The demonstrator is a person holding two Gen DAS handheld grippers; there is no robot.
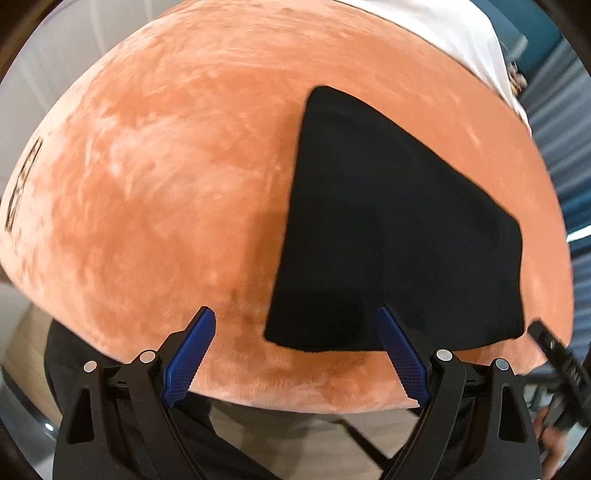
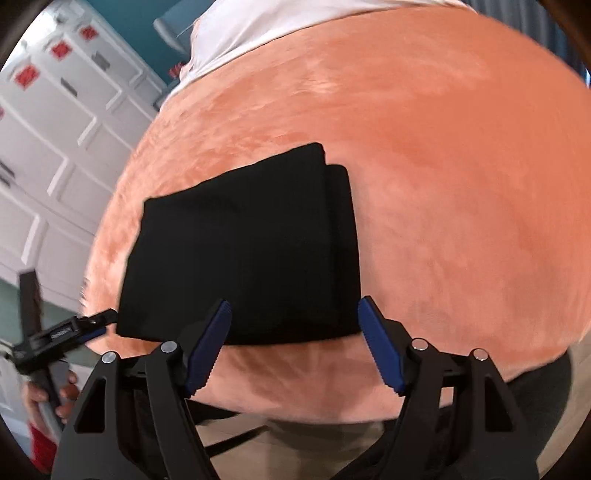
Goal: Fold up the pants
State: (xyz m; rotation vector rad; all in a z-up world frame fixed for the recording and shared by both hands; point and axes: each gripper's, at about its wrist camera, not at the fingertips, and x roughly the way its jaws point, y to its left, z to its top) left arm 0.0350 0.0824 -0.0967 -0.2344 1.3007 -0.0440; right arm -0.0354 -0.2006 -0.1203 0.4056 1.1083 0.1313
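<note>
Black pants [image 1: 388,221], folded into a compact stack, lie on an orange plush surface [image 1: 166,184]. My left gripper [image 1: 295,317] hovers open at the stack's near left corner; its right finger overlaps the near edge and its left finger is over bare plush. In the right wrist view the folded pants [image 2: 240,251] show layered edges on their right side. My right gripper [image 2: 293,306] is open above the stack's near edge, with nothing pinched between the blue pads. The left gripper [image 2: 99,321] shows side-on beside the stack's left corner, held by a hand [image 2: 48,398].
The orange plush surface [image 2: 461,184] has wide bare room around the pants. A white cloth [image 1: 424,22] lies at its far edge. White panelled cabinets with red labels [image 2: 55,110] stand beyond the left side. Floor shows below the near edge.
</note>
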